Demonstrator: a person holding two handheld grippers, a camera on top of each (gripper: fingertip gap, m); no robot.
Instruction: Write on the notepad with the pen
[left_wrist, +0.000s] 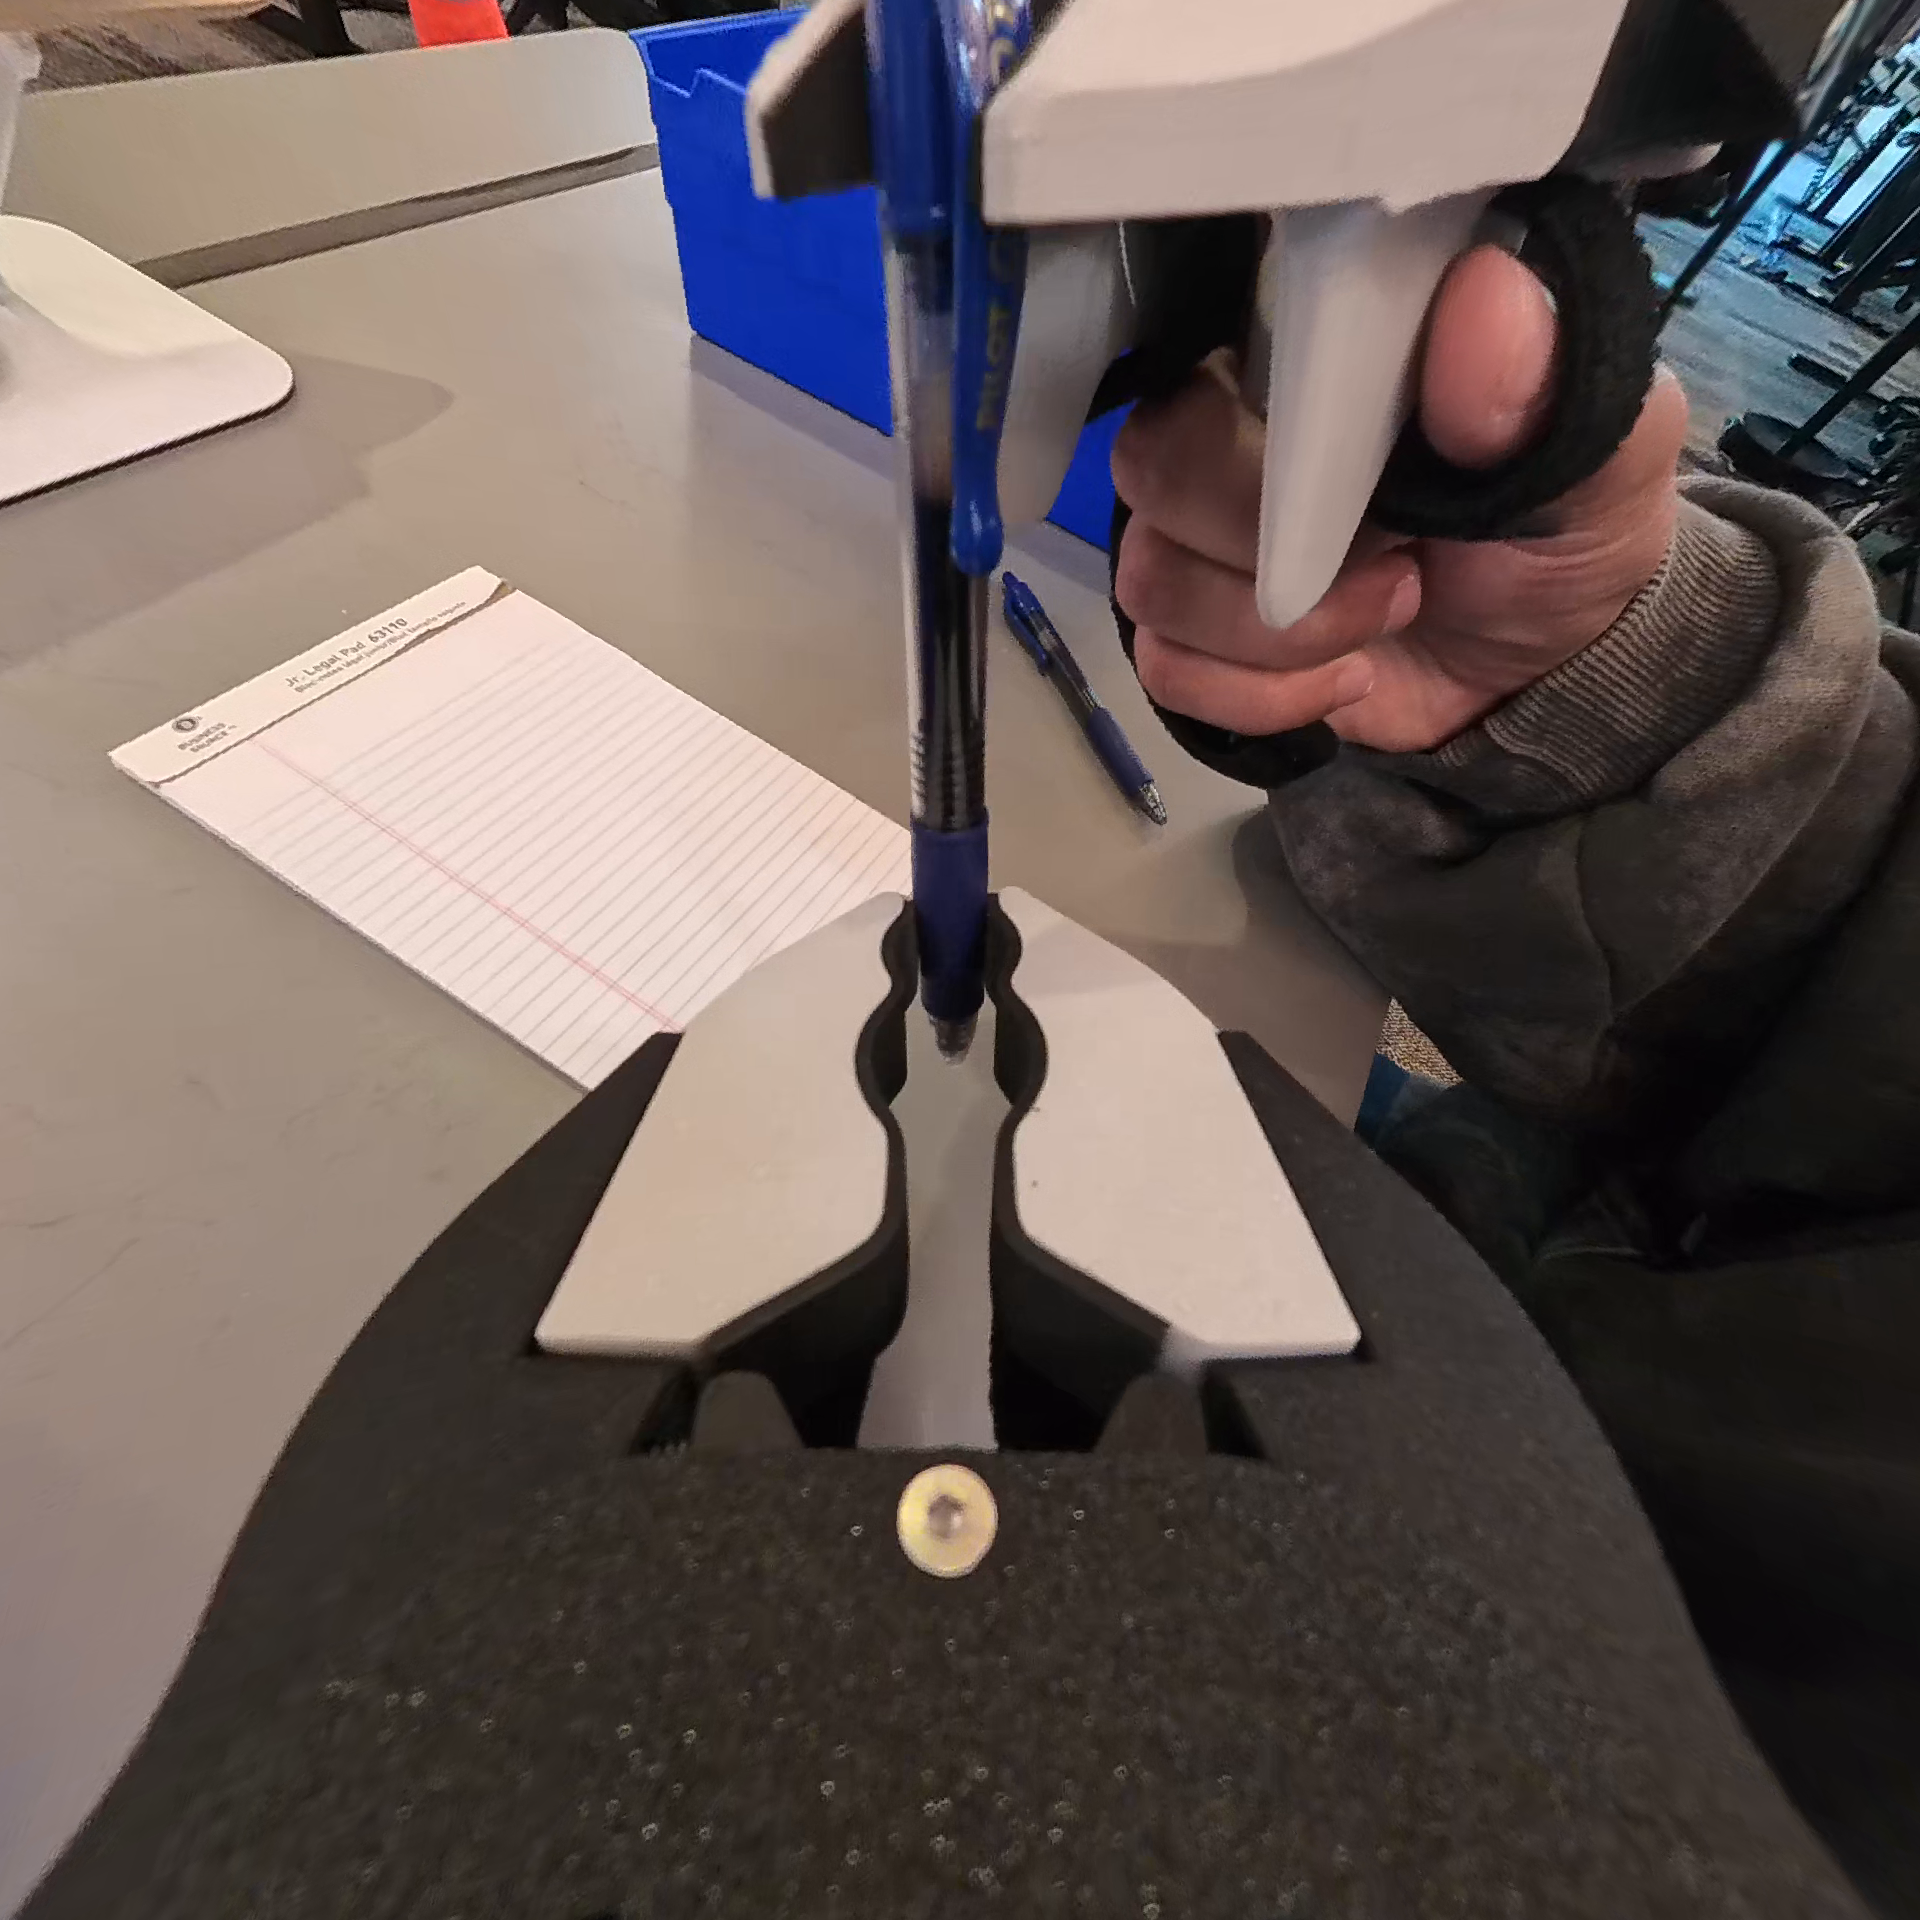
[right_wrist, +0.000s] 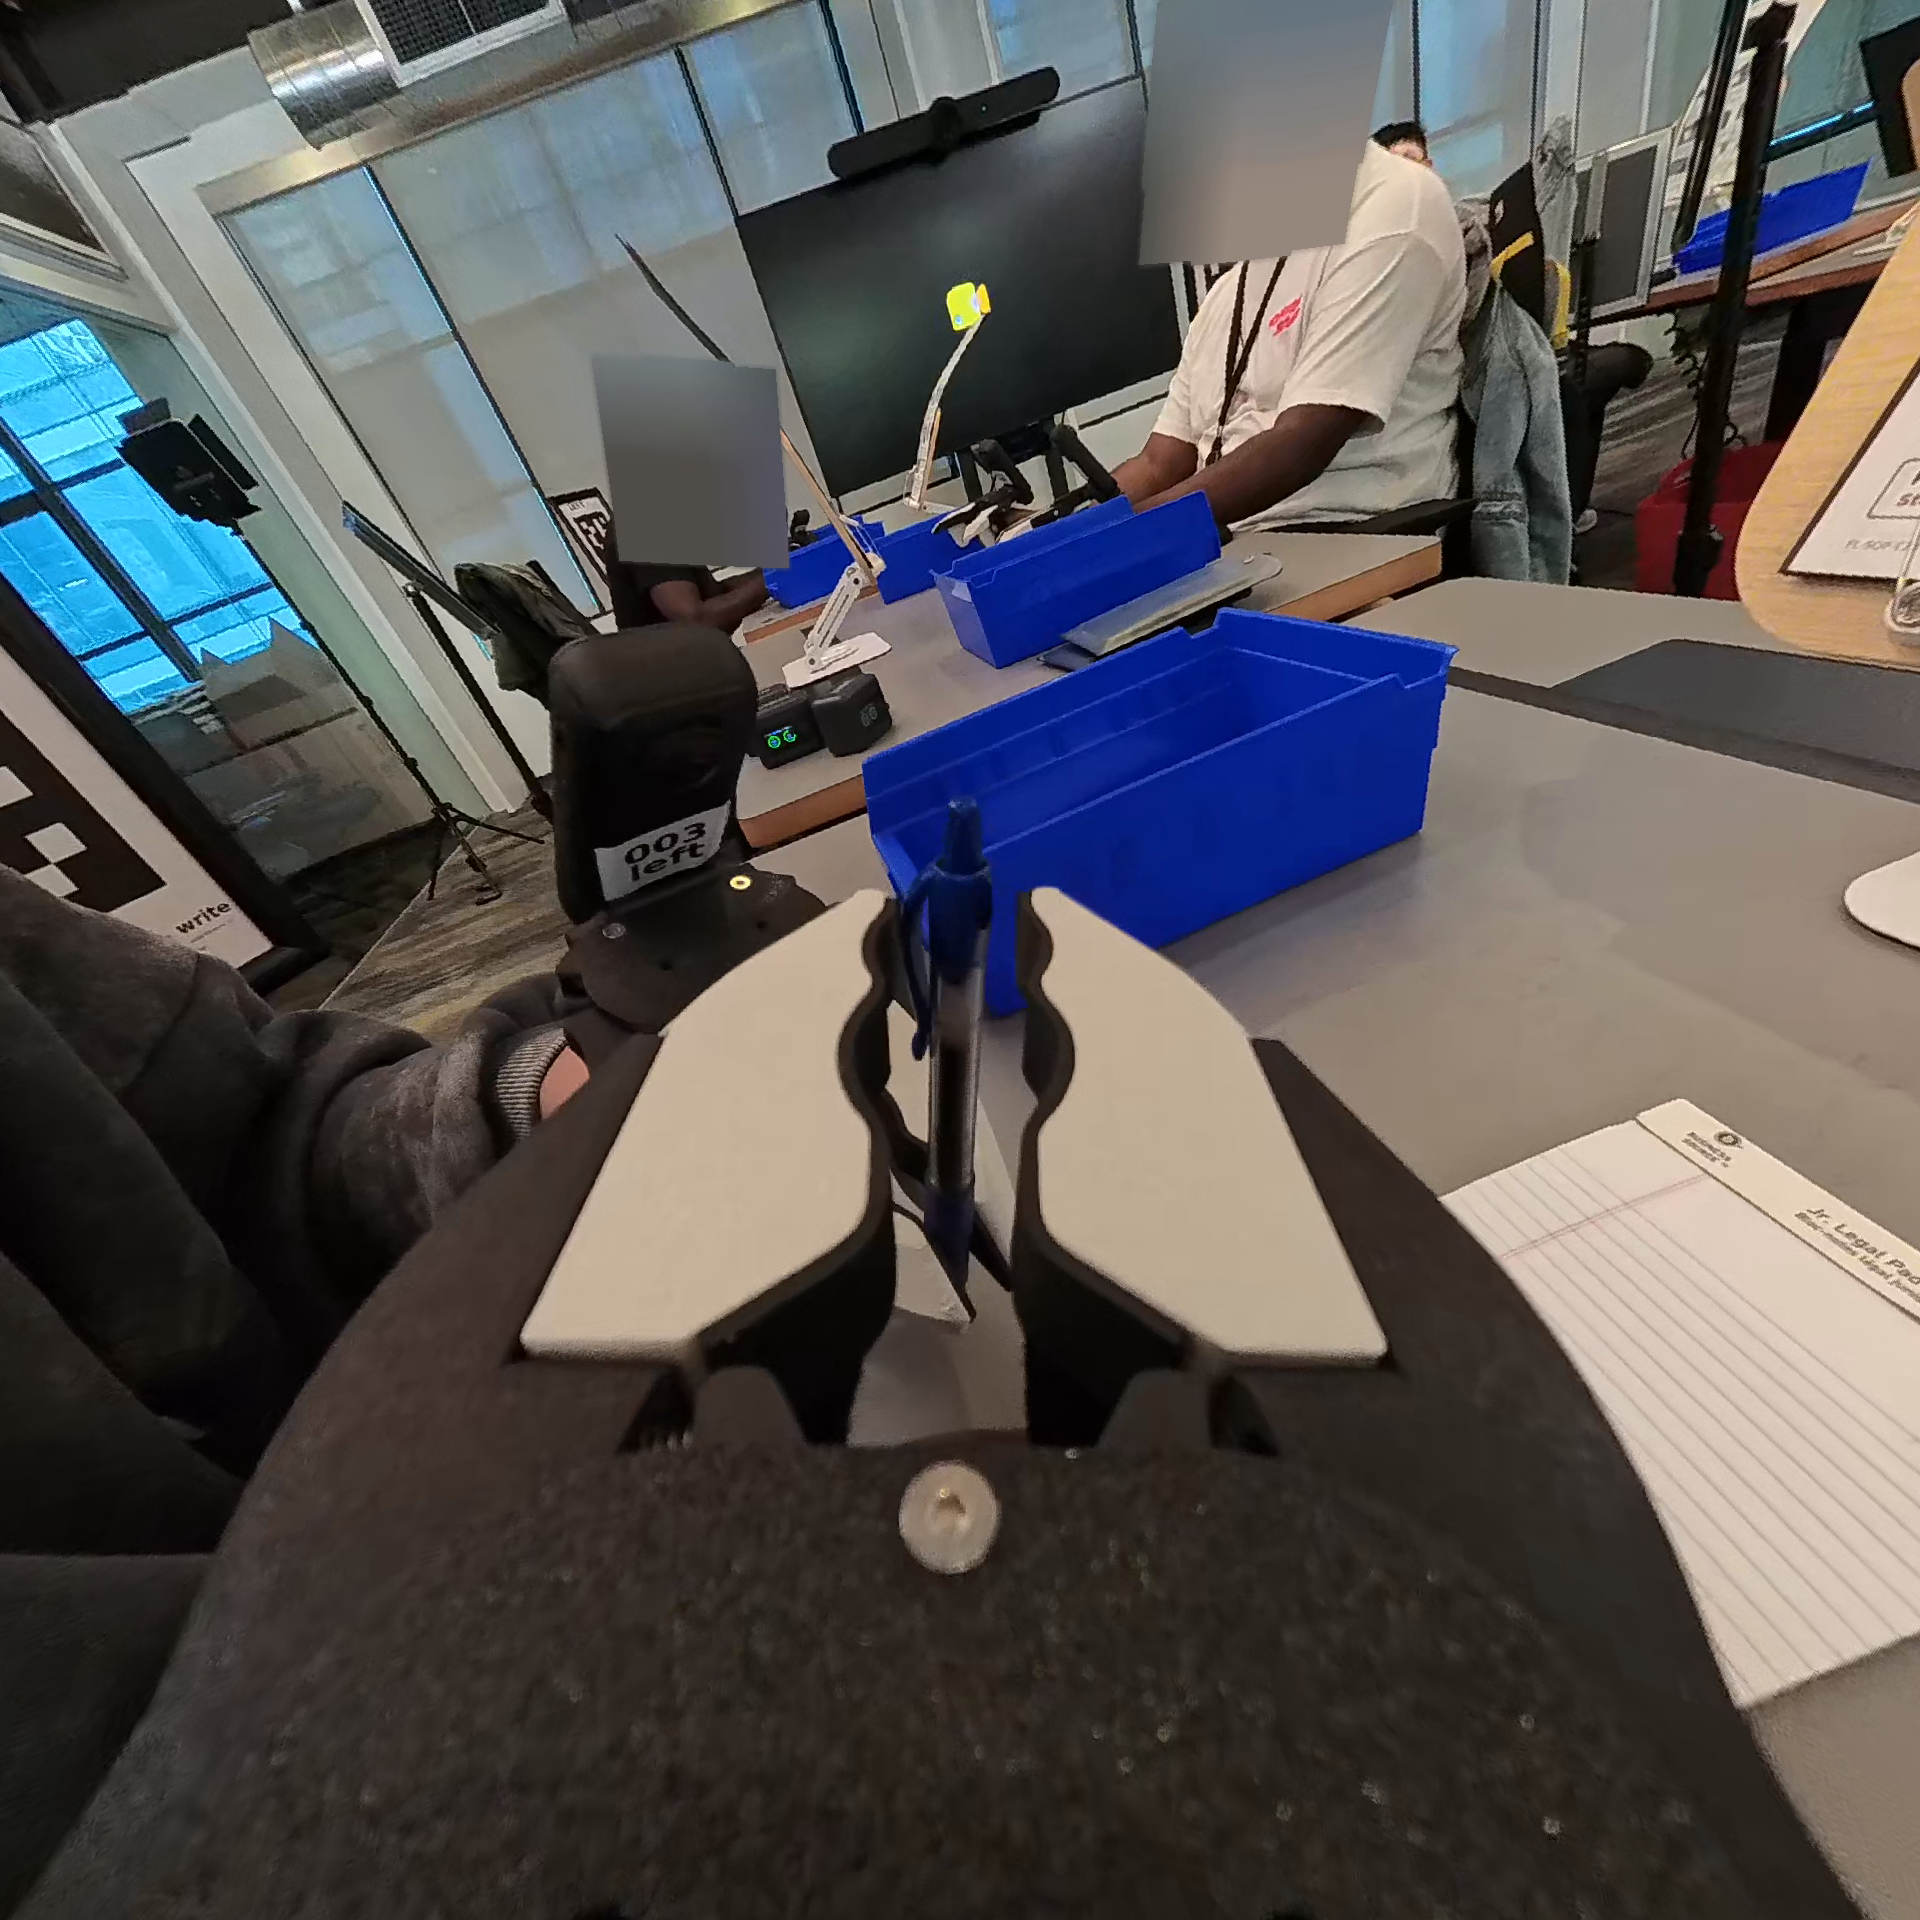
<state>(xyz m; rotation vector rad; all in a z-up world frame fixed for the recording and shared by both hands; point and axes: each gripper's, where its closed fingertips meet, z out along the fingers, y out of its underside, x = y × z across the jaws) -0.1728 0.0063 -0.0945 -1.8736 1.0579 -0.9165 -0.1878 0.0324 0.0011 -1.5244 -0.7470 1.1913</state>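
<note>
Two pens (left_wrist: 940, 582) (left_wrist: 1081, 698) (both blue), one notepad (left_wrist: 499, 810), several blue bins (right_wrist: 1164, 769).

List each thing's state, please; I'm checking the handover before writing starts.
pen: upright, between both grippers' fingers
left gripper: shut on pen near its tip
right gripper: around pen, grip unclear
second pen: lying on table
notepad: flat, page blank
blue bin: looks empty

Printed matter, by carrier; wording not reproduced.
- Notepad (left_wrist: 499, 821): its white header strip (left_wrist: 312, 675) bears a small round logo, a brand line and a product line with a number.
- Pen (left_wrist: 940, 623): yellow lettering runs along the blue clip, blurred.
- Black camera housing (right_wrist: 649, 769): a white sticker (right_wrist: 662, 860) with digits over one word.
- Poster (right_wrist: 104, 862): a black-and-white square pattern and one lower-case word.
- White T-shirt (right_wrist: 1351, 343): a red chest print, illegible.
- Framed sheet (right_wrist: 1870, 509): partly cropped text.
</note>
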